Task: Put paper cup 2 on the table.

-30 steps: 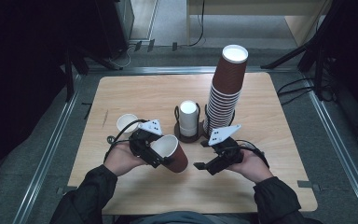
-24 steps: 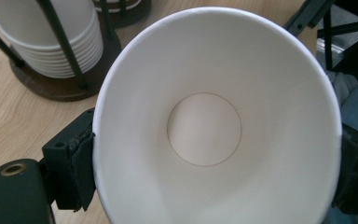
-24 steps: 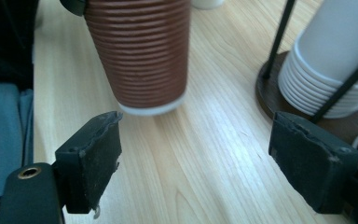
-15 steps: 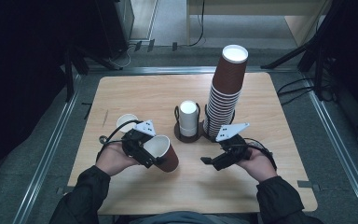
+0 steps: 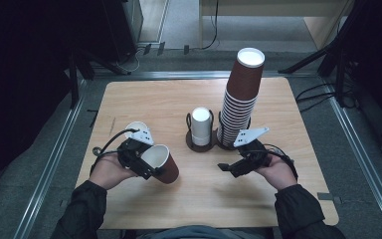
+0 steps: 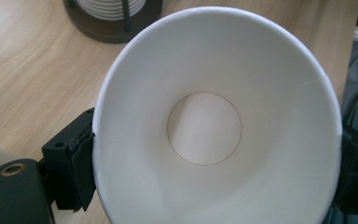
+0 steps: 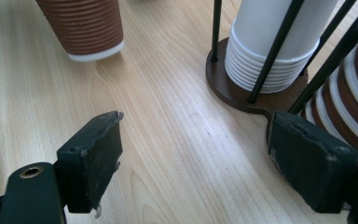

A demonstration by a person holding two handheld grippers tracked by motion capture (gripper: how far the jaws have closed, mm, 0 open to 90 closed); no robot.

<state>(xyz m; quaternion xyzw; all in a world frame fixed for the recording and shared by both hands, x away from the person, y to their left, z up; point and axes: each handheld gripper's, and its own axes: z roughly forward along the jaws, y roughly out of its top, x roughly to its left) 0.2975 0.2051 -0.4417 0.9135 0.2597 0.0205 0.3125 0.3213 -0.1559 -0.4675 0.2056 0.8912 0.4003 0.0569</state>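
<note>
I'm gripping a brown paper cup (image 5: 161,164) in my left gripper (image 5: 146,162), jaws clamping its sides, cup tilting on its side with the white mouth facing me, at about 8 o'clock from the wooden holder (image 5: 201,142) mid-table. My right gripper (image 5: 229,168) is hovering empty, jaws standing wide apart, at 5 o'clock from that holder, near the tall cup stack (image 5: 238,104).

A light wooden table (image 5: 144,99) with rounded corners stands on a grey floor (image 5: 363,164). Metal rails (image 5: 49,164) run along the table's left, right and far edges. Beyond the far edge, black cables (image 5: 214,30) trail over the floor beside pale wooden furniture (image 5: 273,7). The room's left side lies in deep shadow, and black stand legs (image 5: 323,50) slant in at the far right corner.
</note>
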